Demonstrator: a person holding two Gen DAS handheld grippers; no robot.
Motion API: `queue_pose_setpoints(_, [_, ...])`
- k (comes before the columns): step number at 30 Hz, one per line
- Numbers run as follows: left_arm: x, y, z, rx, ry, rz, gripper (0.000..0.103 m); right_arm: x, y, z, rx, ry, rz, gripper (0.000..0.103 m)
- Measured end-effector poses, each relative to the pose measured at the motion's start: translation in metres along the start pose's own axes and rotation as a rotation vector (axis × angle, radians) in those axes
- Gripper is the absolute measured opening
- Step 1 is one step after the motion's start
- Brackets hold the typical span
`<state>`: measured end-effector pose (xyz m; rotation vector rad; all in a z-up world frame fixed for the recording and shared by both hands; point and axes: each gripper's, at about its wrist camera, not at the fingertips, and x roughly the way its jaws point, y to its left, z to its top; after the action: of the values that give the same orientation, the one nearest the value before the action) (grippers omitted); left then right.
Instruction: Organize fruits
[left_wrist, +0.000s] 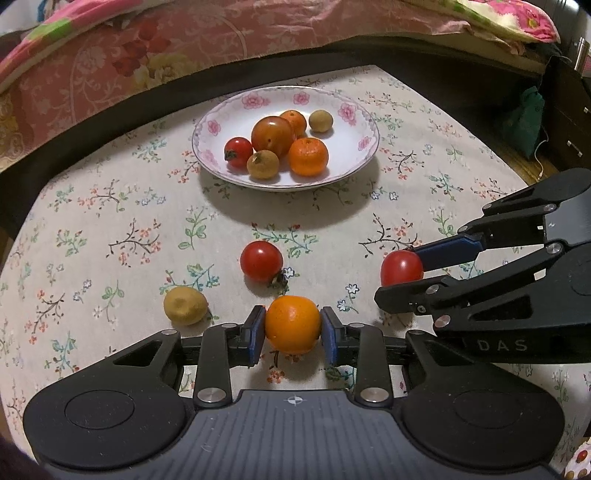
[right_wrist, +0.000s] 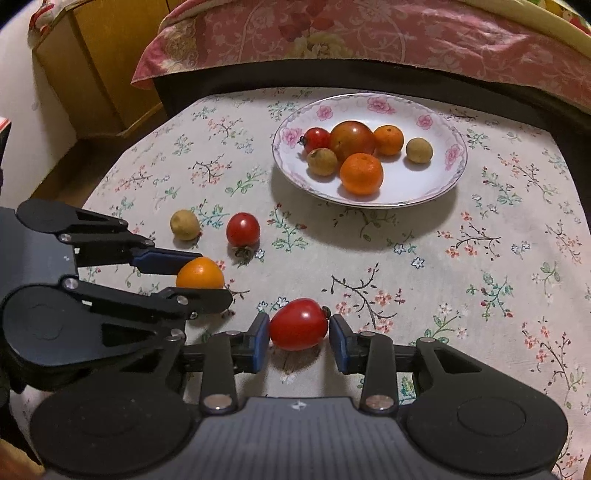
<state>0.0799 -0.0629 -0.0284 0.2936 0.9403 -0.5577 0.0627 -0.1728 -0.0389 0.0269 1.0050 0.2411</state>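
Left gripper (left_wrist: 292, 328) clamping orange (left_wrist: 292, 323), floral tablecloth (left_wrist: 110, 229), pink bedspread (left_wrist: 184, 44) behind

The plate (left_wrist: 364, 122) is glossy white ceramic with printed pink flowers. A matt woven cloth (left_wrist: 110, 229) with floral print covers the surface. The tomato (right_wrist: 299, 325) has smooth, shiny skin; the orange (left_wrist: 293, 324) looks finely pitted. Each hand-held gripper (left_wrist: 293, 334) is matt black plastic with blue pads (left_wrist: 255, 334) and bright metal rivets (left_wrist: 208, 395).

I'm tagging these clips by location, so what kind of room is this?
Probably a bedroom at home: a floral quilt lies on a bed just behind the small table's flowered tablecloth, and a patterned plate holds fruit.
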Motion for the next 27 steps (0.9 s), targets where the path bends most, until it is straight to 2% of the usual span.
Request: queue_pose_setpoints(27, [-0.007, -0.001, 0.020, 0.004, -0.076, 0.021, 0.038, -0.014, -0.011, 0.015, 0.045, -0.071, -0.019, 0.035])
